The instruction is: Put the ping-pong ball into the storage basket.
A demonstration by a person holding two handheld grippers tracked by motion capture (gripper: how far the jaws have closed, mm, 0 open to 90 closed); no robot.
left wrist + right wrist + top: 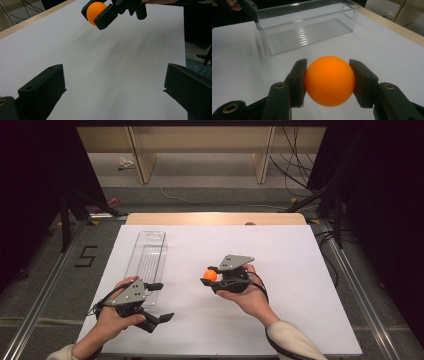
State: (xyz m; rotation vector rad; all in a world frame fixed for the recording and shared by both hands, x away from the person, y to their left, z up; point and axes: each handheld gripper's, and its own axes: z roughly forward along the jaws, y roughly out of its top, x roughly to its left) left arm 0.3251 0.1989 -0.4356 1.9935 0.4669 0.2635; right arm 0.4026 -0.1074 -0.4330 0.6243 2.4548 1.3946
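Fingers of right gripper (328, 82) clamping smooth, matte orange ball (329, 81), apparently unmarked, left gripper (112, 92) fingers spread wide

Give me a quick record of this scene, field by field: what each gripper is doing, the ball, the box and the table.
right gripper: shut on the orange ball, held above the table
left gripper: jaws open, nothing between them
clear box: empty, lying on the white table, next to the left gripper
ball and box: apart; the ball is not in the box
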